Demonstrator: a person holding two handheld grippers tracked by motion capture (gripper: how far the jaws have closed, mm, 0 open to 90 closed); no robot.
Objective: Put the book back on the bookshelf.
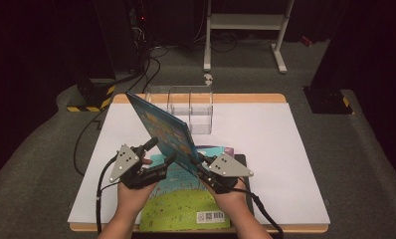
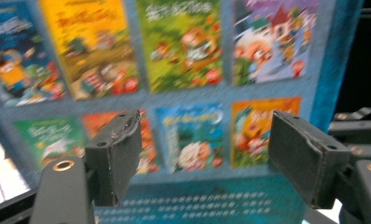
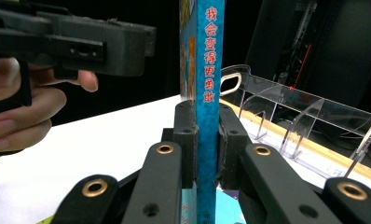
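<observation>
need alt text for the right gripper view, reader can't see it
The right gripper is clamped on the spine edge of an upright blue book. The left gripper, in a hand, sits at upper left, and a clear plastic rack stands on the white table to the right.

Glossy paper book (image 1: 165,130), clear plastic rack (image 1: 190,105) — matt black jaws

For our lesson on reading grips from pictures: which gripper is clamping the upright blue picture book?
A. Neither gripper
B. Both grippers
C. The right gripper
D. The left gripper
C: the right gripper has its jaws pressed on both sides of the blue picture book at its spine, while the left gripper stands open, with its pads clear of the cover.
</observation>
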